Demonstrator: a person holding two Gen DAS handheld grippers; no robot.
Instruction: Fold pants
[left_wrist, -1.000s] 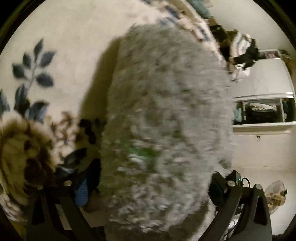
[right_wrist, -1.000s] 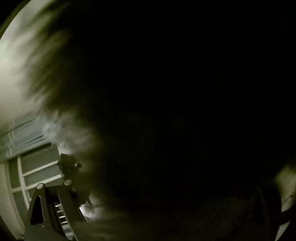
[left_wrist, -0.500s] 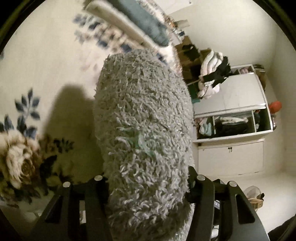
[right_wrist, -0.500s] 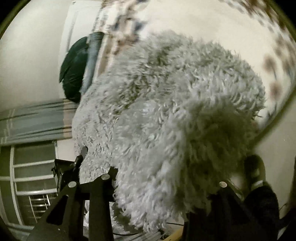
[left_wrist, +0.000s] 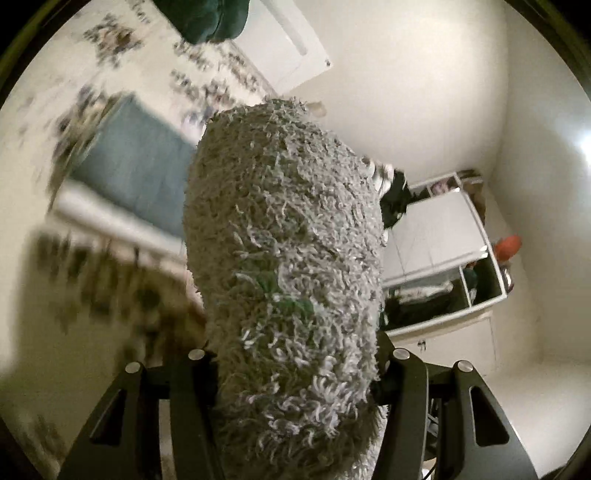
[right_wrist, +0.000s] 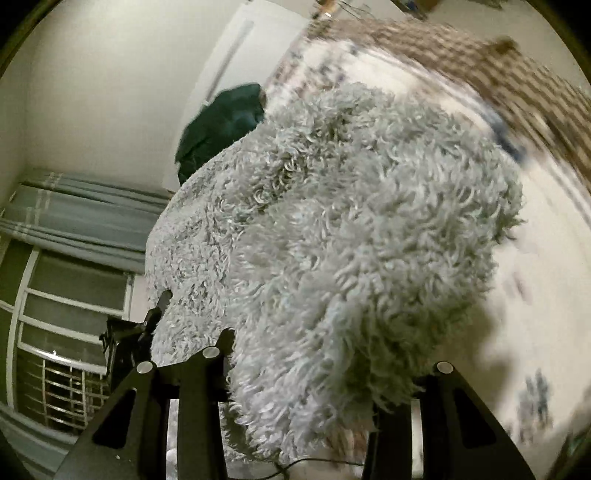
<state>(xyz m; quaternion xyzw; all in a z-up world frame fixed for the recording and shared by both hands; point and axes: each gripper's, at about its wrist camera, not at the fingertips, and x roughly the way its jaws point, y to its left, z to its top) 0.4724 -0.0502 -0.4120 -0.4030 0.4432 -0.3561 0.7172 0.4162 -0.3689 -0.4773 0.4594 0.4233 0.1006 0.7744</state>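
Both hand-held grippers are clamped on the shaggy grey pants (left_wrist: 288, 266), which hang lifted above the bed (left_wrist: 48, 365) with its flowered cover. The left hand-held gripper (left_wrist: 295, 373) has its jaws half closed on a thick roll of the fleece. The right hand-held gripper (right_wrist: 314, 376) pinches another bunch, over the bed's pale sheet.

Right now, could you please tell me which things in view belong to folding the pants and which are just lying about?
Belongs to the job:
- shaggy grey fleece pants, clamped in both grippers
- left gripper
- right gripper
- floral cream bedspread below

Just lying about:
- dark green garment
- folded blue cloth
- white open cabinet
- grey curtain
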